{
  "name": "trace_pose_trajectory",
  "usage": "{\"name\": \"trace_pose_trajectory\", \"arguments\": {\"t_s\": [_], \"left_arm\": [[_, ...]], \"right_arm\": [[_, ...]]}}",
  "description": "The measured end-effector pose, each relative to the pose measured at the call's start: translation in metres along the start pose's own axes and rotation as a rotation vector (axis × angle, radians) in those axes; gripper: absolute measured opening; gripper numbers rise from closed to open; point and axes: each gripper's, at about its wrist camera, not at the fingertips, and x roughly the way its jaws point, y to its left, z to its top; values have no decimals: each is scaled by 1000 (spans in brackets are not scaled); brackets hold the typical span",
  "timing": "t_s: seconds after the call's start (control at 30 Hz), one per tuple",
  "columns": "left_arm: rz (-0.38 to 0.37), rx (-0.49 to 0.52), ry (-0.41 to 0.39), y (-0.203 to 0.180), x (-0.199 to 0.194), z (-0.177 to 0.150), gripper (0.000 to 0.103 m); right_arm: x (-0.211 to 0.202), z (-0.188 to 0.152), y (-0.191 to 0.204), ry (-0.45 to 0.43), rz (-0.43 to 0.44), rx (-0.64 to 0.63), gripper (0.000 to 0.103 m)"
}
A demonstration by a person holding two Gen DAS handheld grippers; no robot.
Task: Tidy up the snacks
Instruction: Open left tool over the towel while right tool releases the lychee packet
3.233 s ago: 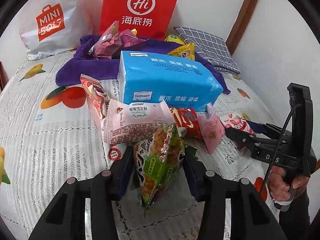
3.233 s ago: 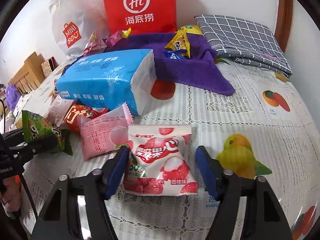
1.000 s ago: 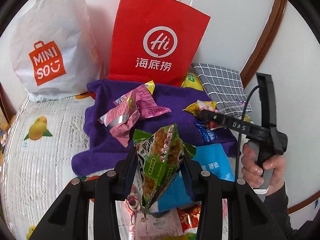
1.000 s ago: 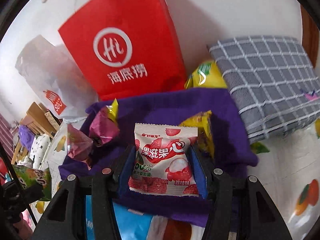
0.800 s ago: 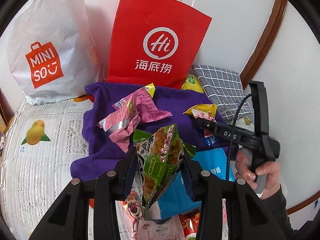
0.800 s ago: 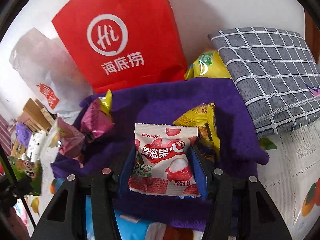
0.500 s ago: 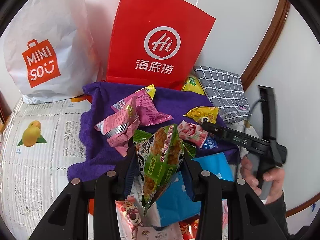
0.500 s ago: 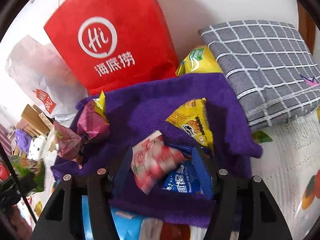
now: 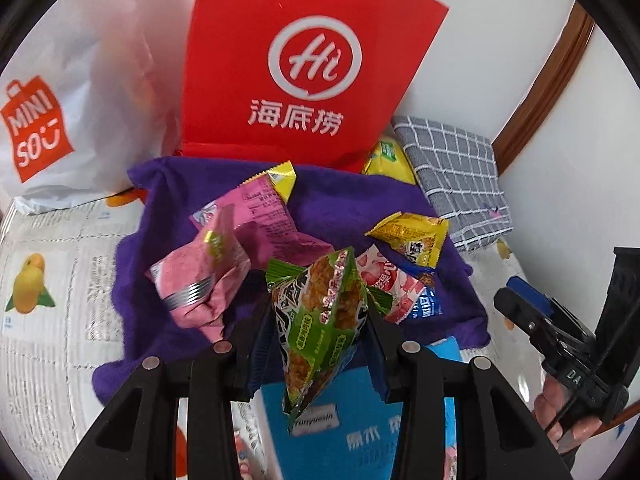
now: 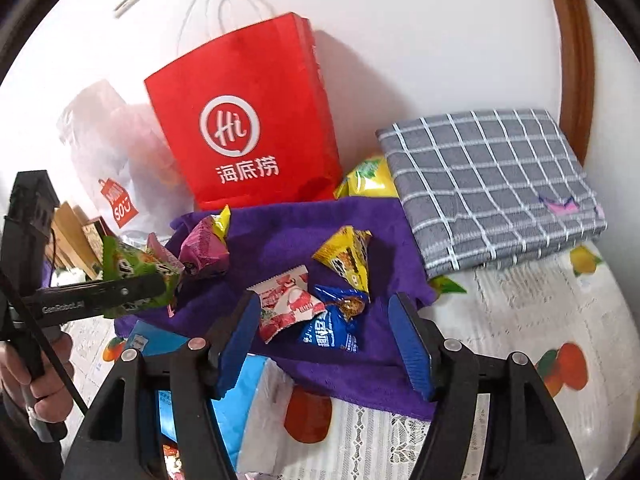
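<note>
Our lychee packet (image 10: 286, 304) has dropped onto the purple towel (image 10: 280, 236); right gripper (image 10: 324, 336) is opening, empty. Left gripper (image 9: 318, 336) pinches the light, crinkly green packet (image 9: 320, 312) mid-body.

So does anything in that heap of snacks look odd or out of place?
One thing: a yellow packet sits off the purple towel, wedged behind it between the red paper bag and the grey checked cloth. The other loose snacks lie on the towel.
</note>
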Motion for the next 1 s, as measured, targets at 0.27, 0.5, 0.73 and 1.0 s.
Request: {"name": "trace_pose_trajectory", "arguments": {"t_s": [0.27, 0.5, 0.73, 1.0], "left_arm": [[29, -3, 17, -2, 27, 11, 39], [45, -5, 37, 1, 41, 14, 40], [30, -33, 87, 1, 39, 13, 63], [41, -41, 41, -2, 1, 5, 64]], "right_arm": [[-6, -3, -6, -13, 68, 23, 66], [-2, -5, -3, 1, 38, -18, 66], [-4, -5, -5, -12, 37, -18, 66], [-9, -6, -2, -39, 50, -42, 66]]}}
